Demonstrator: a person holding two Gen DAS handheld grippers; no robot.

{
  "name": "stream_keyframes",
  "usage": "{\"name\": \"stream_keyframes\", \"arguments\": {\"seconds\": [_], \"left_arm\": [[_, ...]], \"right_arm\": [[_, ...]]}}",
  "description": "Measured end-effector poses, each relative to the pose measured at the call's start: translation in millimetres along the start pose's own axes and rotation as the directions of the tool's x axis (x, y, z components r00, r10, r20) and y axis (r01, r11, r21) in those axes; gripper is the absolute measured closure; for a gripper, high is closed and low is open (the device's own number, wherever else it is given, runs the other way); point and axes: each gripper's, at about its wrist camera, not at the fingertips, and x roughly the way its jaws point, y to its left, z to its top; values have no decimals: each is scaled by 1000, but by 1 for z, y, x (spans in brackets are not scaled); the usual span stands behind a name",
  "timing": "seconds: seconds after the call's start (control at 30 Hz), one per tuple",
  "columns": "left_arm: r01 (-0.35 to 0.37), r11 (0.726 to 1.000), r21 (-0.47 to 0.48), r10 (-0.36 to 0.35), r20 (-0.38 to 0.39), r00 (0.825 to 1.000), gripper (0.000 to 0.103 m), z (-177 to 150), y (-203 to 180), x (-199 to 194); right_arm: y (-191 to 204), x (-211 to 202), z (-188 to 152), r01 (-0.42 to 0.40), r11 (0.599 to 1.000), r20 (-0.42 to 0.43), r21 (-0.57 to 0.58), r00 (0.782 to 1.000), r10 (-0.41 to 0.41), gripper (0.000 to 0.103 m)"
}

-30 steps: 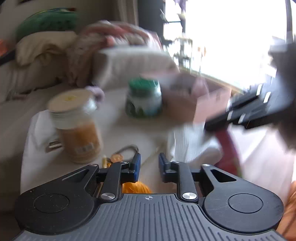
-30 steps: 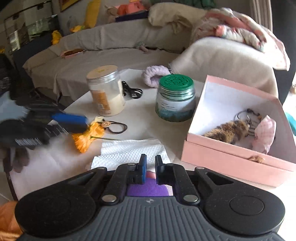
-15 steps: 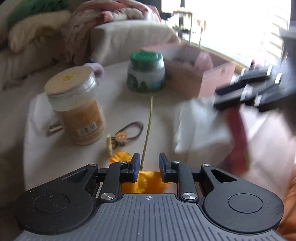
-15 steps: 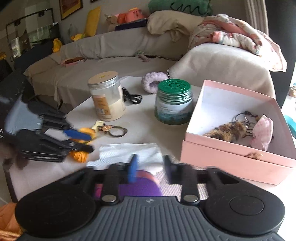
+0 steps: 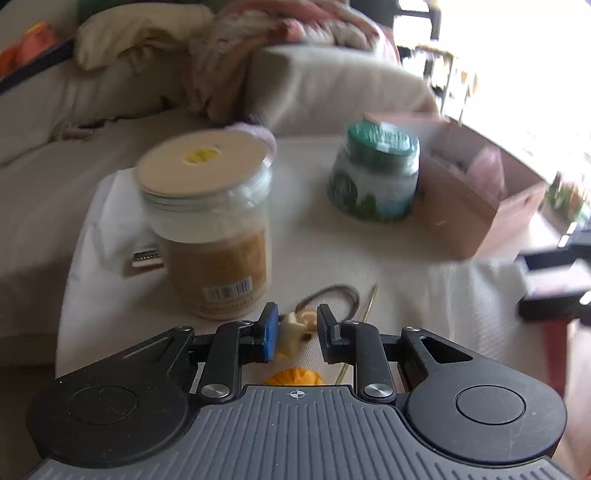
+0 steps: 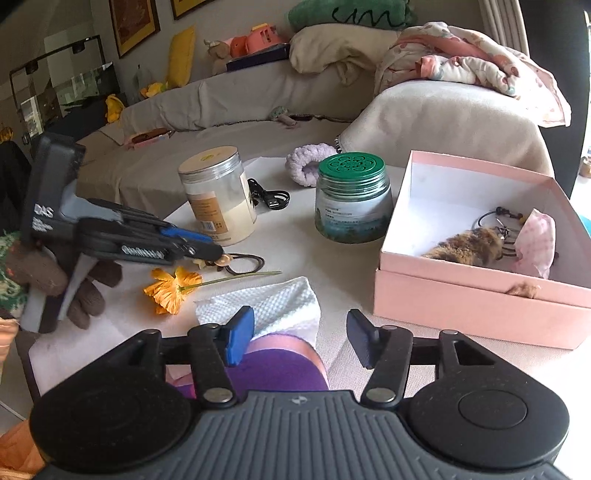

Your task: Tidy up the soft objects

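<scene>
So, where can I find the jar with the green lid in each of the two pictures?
Left wrist view: the jar with the green lid stands upper right of centre, blurred, right beside the pink box.
Right wrist view: the same jar stands just right of centre, left of the pink box.
Shared landmark: the clear jar with the beige lid, to the left of the green-lidded jar in both views.

a lived-in home living room: a long beige sofa (image 6: 236, 92) heaped with a crumpled blanket (image 6: 472, 70) and cushions (image 6: 181, 55), framed pictures (image 6: 135, 26) on the wall, and a low cloth-covered table (image 6: 295, 243) in front.
</scene>
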Motion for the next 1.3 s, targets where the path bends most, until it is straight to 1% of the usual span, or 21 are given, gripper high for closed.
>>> {"name": "stream_keyframes", "arguments": {"seconds": [0.03, 0.07, 0.13, 0.2, 0.23, 0.3, 0.33, 0.4, 0.47, 0.53, 0.63, 0.73, 0.83, 0.93, 1.0, 1.07, 1.2, 1.3], "left_arm": [[-6, 1000, 24, 6, -6, 1000, 69, 0, -4, 2], [-7, 999, 43, 8, -15, 1000, 68, 0, -6, 6], [-7, 999, 36, 8, -16, 1000, 67, -1, -7, 7], [17, 1000, -15, -18, -32, 999, 67, -2, 0, 6], [23, 1000, -14, -24, -28, 999, 67, -4, 1, 6], [22, 999, 35, -21, -16, 1000, 68, -7, -1, 5], [19, 999, 50, -19, -7, 1000, 71, -8, -3, 5], [36, 998, 46, -37, 12, 999, 82, -10, -3, 5], [51, 999, 18, -52, 32, 998, 82, -12, 0, 3], [83, 996, -27, -81, 64, 995, 88, -14, 8, -2], [105, 990, -92, -92, 137, 986, 88, -19, 19, -24], [100, 986, -130, -73, 200, 977, 88, -27, 30, -51], [66, 983, -172, -27, 218, 976, 88, -37, 39, -73], [59, 972, -227, -11, 205, 979, 88, -52, 48, -82], [50, 969, -243, -2, 195, 981, 88, -61, 51, -82], [53, 964, -261, -1, 197, 980, 88, -69, 56, -84], [61, 953, -295, 4, 215, 977, 88, -81, 67, -89], [71, 947, -312, 2, 229, 973, 88, -87, 73, -92]], "right_arm": [[0, 0, -1, -1, 1000, 3, 3, 1000, 1, 46], [0, -1, -1, -3, 1000, 6, 5, 1000, 3, 45], [-1, -1, -3, -8, 1000, 12, 10, 1000, 8, 43], [-1, -1, -4, -10, 1000, 18, 17, 1000, 9, 40], [-1, -1, -4, -11, 1000, 21, 20, 1000, 11, 40], [-1, -2, -6, -18, 1000, 28, 22, 999, 17, 40], [0, -2, -6, -19, 1000, 32, 21, 999, 18, 40], [2, -4, -6, -9, 1000, 38, 14, 999, 8, 39], [5, -7, -6, 6, 1000, 44, -10, 999, -6, 39], [10, -15, -5, 17, 999, 66, -49, 998, -14, 39], [19, -26, -4, 38, 994, 99, -103, 995, -27, 39], [27, -32, 3, 40, 991, 117, -128, 993, -25, 39], [43, -28, 16, -12, 988, 113, -154, 993, 29, 39], [65, -12, 27, -109, 981, 59, -162, 991, 120, 39], [81, 10, 31, -192, 972, -11, -134, 981, 192, 39], [96, 38, 33, -235, 965, -83, -113, 970, 227, 39], [112, 86, 38, -164, 982, -170, -92, 974, 147, 39], [115, 108, 43, -121, 988, -201, -91, 974, 101, 40]]}}
